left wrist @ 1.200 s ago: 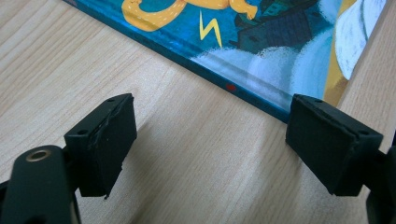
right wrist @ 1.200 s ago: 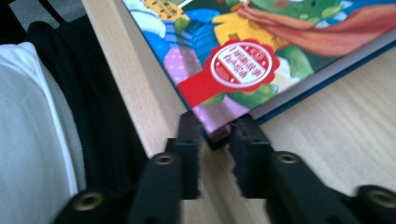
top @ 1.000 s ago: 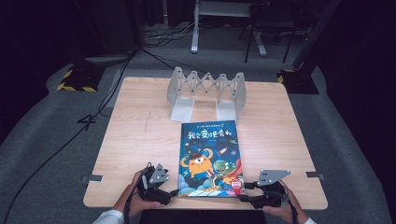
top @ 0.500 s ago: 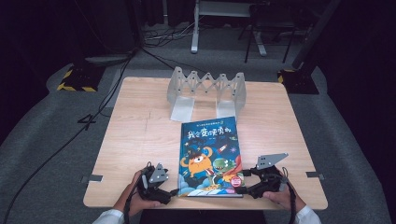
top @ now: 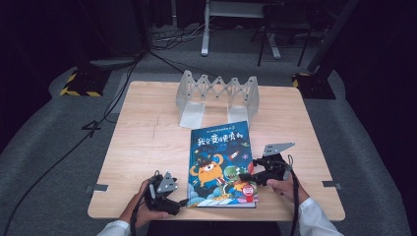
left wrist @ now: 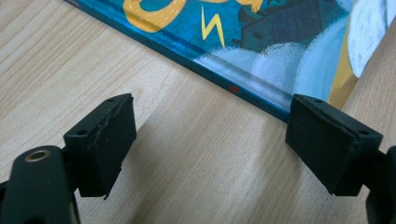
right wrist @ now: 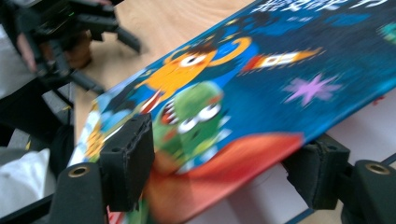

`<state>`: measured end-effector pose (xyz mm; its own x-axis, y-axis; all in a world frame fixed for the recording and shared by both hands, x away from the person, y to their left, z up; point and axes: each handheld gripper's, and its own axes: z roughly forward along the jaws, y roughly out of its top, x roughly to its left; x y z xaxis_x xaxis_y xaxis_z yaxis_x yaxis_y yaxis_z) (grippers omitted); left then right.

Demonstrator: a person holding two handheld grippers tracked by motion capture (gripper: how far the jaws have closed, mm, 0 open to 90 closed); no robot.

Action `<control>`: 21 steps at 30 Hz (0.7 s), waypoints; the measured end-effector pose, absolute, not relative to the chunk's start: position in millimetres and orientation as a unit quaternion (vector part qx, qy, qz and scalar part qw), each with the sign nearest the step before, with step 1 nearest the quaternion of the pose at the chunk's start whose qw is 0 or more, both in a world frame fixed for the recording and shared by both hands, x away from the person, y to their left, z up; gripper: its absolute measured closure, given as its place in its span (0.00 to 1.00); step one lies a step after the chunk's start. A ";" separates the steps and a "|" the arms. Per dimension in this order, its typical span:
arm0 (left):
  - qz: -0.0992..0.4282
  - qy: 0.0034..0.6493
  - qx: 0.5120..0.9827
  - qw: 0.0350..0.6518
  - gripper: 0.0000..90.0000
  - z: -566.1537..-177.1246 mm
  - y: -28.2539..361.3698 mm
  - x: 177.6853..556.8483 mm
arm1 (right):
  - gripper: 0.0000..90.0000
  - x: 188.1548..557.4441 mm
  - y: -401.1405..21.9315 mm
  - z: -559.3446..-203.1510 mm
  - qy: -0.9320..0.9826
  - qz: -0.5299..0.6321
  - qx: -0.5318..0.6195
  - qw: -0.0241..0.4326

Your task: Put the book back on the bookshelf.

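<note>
On the grey carpeted floor of a dark room stands a pale wooden table, a grey folding rack at its far edge. Near the front edge lies a blue picture book. Its right cover is lifted between the right gripper, whose jaws have just been opening and stand apart, one above and one under the cover. At the book's near left corner, the left gripper rests on the wood, jaws wide and empty
</note>
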<state>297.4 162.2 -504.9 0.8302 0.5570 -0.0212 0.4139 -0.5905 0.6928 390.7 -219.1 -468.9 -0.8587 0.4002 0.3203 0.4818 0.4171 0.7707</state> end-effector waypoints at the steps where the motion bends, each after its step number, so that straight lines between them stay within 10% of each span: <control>1: 0.099 0.274 0.886 0.360 0.18 -504.9 162.2 297.4 | 0.33 393.3 -218.0 -469.1 -0.840 -0.472 -0.263 0.045; 21: 0.101 0.274 0.886 0.360 0.18 -505.0 162.1 297.2 | 0.53 396.6 -211.9 -461.0 -0.818 -0.526 -0.232 0.033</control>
